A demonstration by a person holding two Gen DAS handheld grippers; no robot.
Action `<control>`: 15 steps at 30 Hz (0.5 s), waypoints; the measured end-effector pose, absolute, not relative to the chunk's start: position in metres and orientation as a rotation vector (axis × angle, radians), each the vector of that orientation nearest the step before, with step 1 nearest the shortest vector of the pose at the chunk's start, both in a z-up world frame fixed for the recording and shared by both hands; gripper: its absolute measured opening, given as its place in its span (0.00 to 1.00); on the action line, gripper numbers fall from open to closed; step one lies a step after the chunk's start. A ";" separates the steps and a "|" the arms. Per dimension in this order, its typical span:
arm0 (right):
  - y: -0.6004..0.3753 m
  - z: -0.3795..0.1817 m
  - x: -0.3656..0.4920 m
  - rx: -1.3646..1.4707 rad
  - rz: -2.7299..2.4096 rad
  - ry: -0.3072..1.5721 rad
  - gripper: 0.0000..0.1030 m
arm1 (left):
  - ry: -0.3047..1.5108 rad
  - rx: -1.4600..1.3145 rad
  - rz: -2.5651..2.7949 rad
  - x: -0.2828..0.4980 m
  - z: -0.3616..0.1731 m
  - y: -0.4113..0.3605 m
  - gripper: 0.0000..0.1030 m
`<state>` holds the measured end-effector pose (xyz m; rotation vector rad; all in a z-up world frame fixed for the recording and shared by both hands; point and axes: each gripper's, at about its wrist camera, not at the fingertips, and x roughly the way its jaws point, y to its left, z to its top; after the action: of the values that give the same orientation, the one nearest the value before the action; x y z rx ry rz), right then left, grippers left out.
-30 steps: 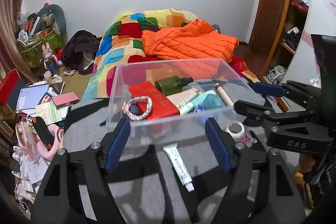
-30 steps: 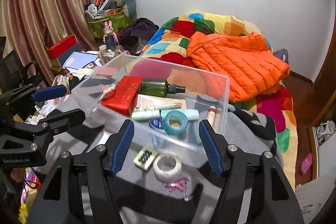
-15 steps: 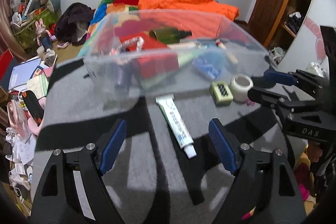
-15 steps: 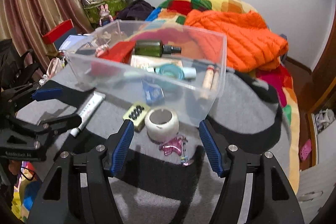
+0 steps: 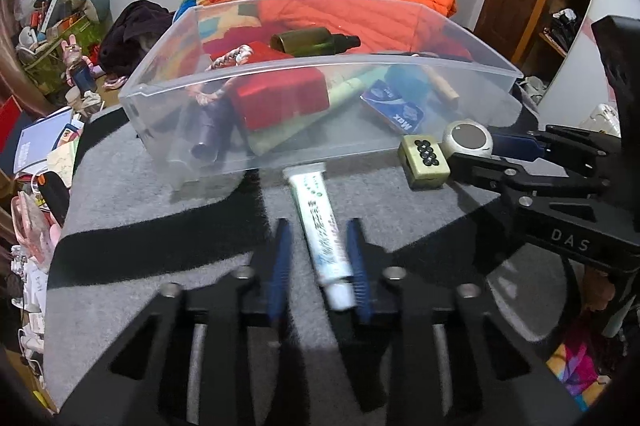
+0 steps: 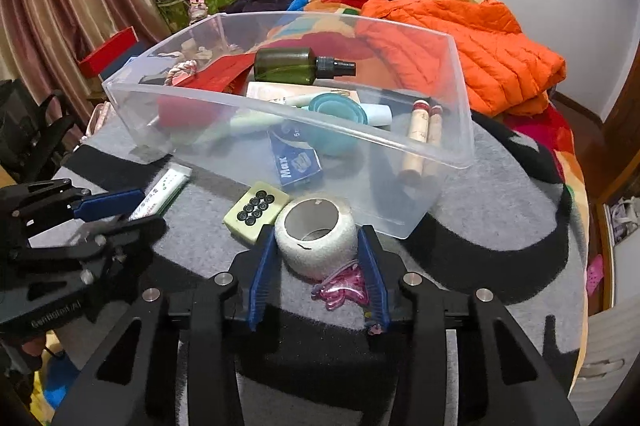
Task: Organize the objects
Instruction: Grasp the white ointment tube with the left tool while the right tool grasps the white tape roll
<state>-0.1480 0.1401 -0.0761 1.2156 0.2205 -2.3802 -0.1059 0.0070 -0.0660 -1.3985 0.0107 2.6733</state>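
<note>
Mostly done: clear bin [image 6: 460, 98] already holds bottle, tape and tubes, while left claw [image 5: 320, 258] straddles, not yet clenched on, the ointment tube [image 5: 320, 226], tile [image 6: 256, 210] waits, right claw [image 6: 316, 258] brackets white roll [image 6: 316, 238] unclenched, pink clip [image 6: 340, 286] nearest.

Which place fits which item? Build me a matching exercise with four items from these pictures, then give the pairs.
Items:
1. white tube
2. white tape roll
3. green spray bottle
4. mahjong tile

Places:
A. inside the clear bin
B. between the right gripper jaws
C. between the left gripper jaws
D. on the grey mat, beside the tape roll, outside both grippers

Pairs: 1-C, 2-B, 3-A, 4-D
</note>
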 end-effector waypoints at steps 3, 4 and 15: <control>0.140 -0.075 -0.144 1.206 -2.378 0.225 0.36 | -0.020 -1.390 2.664 -0.102 -0.065 0.002 0.15; 0.140 -0.075 -0.142 1.204 -2.376 0.223 0.36 | -0.026 -1.384 2.668 -0.098 -0.065 0.000 0.15; 0.144 -0.052 -0.117 1.128 -2.349 0.161 0.36 | -0.051 -1.293 2.700 -0.072 -0.045 -0.006 0.15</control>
<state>-0.1170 0.1439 -0.0524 1.1281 0.1610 -2.3491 -0.0721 -0.0055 -0.0448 -1.2929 -0.0513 2.6995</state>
